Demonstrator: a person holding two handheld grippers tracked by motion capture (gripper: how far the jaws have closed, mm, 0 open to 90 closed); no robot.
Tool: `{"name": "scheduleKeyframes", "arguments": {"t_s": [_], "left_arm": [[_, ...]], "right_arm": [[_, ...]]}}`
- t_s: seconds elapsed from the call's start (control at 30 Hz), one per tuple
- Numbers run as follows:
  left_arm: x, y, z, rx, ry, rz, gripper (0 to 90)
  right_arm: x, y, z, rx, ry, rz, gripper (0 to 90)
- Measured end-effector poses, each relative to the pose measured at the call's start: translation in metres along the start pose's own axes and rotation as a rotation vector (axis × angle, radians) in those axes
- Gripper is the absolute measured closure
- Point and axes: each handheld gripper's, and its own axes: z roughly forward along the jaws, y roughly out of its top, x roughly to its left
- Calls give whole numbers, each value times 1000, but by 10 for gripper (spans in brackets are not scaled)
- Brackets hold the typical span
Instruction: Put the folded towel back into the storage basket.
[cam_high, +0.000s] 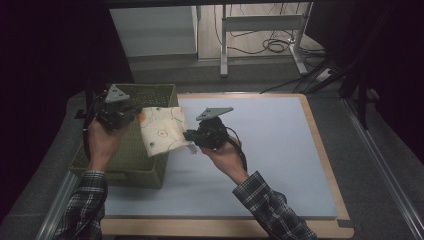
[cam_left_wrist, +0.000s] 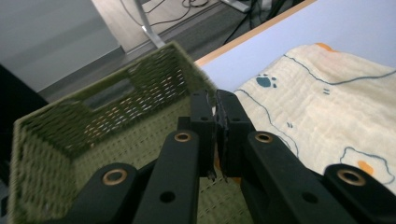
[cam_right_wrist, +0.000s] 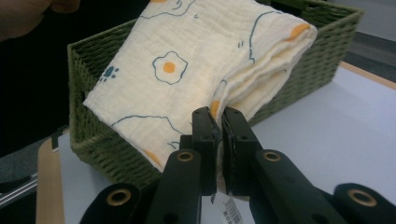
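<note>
A folded cream cloth (cam_high: 162, 129) printed with fried eggs and blue paw marks hangs in the air between my two grippers, over the right rim of a green woven basket (cam_high: 131, 167). My left gripper (cam_high: 135, 114) is shut on the cloth's left edge above the basket. In the left gripper view, the jaws (cam_left_wrist: 217, 100) are pressed together, with the cloth (cam_left_wrist: 322, 116) spreading to the right. My right gripper (cam_high: 190, 136) is shut on the cloth's lower right corner. The right gripper view has the jaws (cam_right_wrist: 217, 116) pinching the folded edge of the cloth (cam_right_wrist: 187, 70), with a white label (cam_right_wrist: 229, 206) below.
The basket stands at the left end of a pale blue table top (cam_high: 270, 145) with a wooden border (cam_high: 327, 165). To the right of the cloth the top is bare. Beyond the far edge are table legs (cam_high: 224, 45) and cables (cam_high: 275, 45) on the floor.
</note>
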Motion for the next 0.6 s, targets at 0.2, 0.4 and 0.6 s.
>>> {"name": "scheduleKeyframes", "arguments": {"t_s": [0.2, 0.4, 0.6], "left_arm": [[14, -11, -9, 6, 30, -19, 866], [27, -23, -18, 20, 60, -35, 867], [41, -39, -25, 37, 83, -57, 868]], "right_arm": [[15, 9, 19, 9, 31, -12, 844], [31, 19, 37, 15, 64, -24, 844], [48, 25, 60, 37, 87, -49, 843]]}}
